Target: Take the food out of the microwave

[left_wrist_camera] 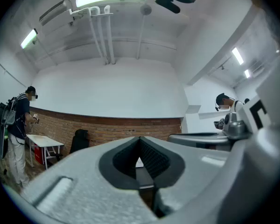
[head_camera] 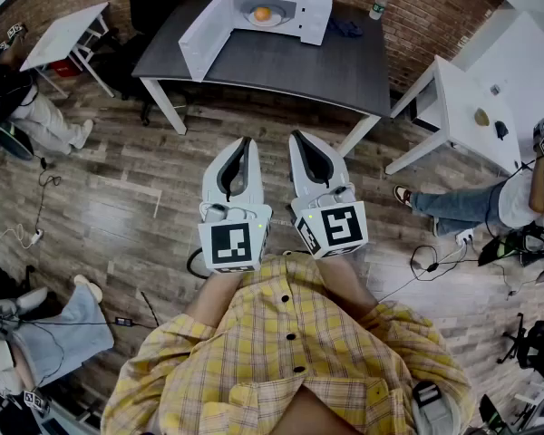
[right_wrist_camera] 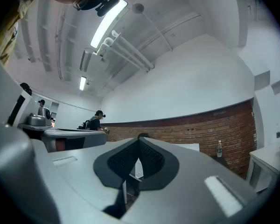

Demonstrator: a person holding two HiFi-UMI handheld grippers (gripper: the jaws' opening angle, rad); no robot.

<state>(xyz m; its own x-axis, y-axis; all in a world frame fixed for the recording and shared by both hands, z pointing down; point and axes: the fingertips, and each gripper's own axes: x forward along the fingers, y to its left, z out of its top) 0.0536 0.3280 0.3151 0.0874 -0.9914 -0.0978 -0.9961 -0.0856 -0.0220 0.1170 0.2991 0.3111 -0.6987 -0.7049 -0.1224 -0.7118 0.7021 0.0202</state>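
Note:
A white microwave (head_camera: 276,3) stands on a dark grey table (head_camera: 281,66) at the far side of the head view, its door (head_camera: 204,34) swung open to the left. Inside, an orange piece of food (head_camera: 262,13) lies on a plate (head_camera: 270,19). My left gripper (head_camera: 246,140) and right gripper (head_camera: 296,135) are held side by side close to my body, well short of the table, pointing towards it. Both are shut with nothing between the jaws. The left gripper view shows the left gripper (left_wrist_camera: 140,139) tips meeting; the right gripper (right_wrist_camera: 140,136) looks the same in its own view.
A water bottle (head_camera: 378,4) and a blue cloth (head_camera: 346,27) sit on the table's right part. White tables stand at the left (head_camera: 65,33) and right (head_camera: 471,107). People sit on the wooden floor at both sides, with cables (head_camera: 36,216) lying about.

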